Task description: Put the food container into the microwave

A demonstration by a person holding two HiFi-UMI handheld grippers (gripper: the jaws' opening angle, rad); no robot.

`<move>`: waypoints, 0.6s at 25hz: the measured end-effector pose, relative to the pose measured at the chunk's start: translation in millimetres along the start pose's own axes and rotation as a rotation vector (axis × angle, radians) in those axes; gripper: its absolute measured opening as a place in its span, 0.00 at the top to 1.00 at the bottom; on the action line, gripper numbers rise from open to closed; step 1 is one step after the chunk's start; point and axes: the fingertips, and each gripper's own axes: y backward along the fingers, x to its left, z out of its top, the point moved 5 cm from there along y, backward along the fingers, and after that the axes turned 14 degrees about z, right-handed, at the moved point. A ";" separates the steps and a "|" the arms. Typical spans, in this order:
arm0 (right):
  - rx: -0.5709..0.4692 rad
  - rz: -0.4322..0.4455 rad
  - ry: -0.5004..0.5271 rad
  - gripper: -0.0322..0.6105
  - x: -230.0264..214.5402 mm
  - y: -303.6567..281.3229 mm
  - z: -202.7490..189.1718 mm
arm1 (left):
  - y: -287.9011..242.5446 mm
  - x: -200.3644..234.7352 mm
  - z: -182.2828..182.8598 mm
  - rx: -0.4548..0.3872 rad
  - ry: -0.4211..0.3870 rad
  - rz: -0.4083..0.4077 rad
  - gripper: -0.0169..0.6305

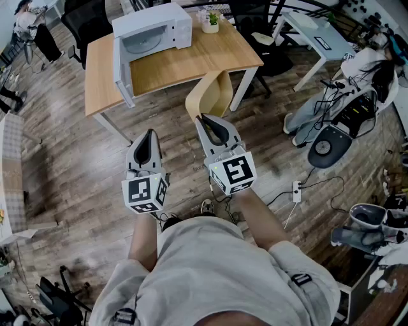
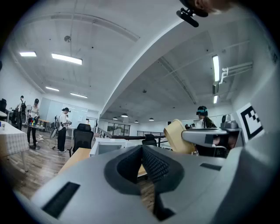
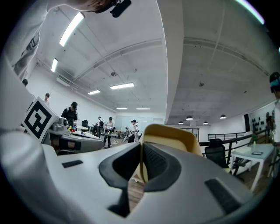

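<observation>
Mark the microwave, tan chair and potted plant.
microwave point(image 1: 153, 19): head view, top of its white casing.
tan chair point(image 1: 207, 95): head view, curved backrest.
potted plant point(image 1: 210, 27): head view, white pot.

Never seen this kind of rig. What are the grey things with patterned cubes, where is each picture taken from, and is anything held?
No robot: a person holds hand-worked tongs, one in each hand; the cubes are part of them. One picture comes from a camera on the person's head, looking down at the left tongs and right tongs. The other two come from cameras riding on each tongs, looking along the jaws. Both are shut and empty. Ahead stands a wooden table bearing a white microwave, door open, and a small potted plant; a yellow chair stands by it. I see no food container.
</observation>
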 end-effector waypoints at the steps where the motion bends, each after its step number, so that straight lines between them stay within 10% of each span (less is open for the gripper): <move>1: 0.000 0.004 0.004 0.91 1.1 2.3 0.8 | 1.8 -2.4 -0.9 0.004 0.000 0.000 0.96; 15: 0.043 0.075 -0.070 0.91 -33.7 47.4 -31.8 | 7.5 -60.8 -27.8 0.070 -0.009 0.050 0.96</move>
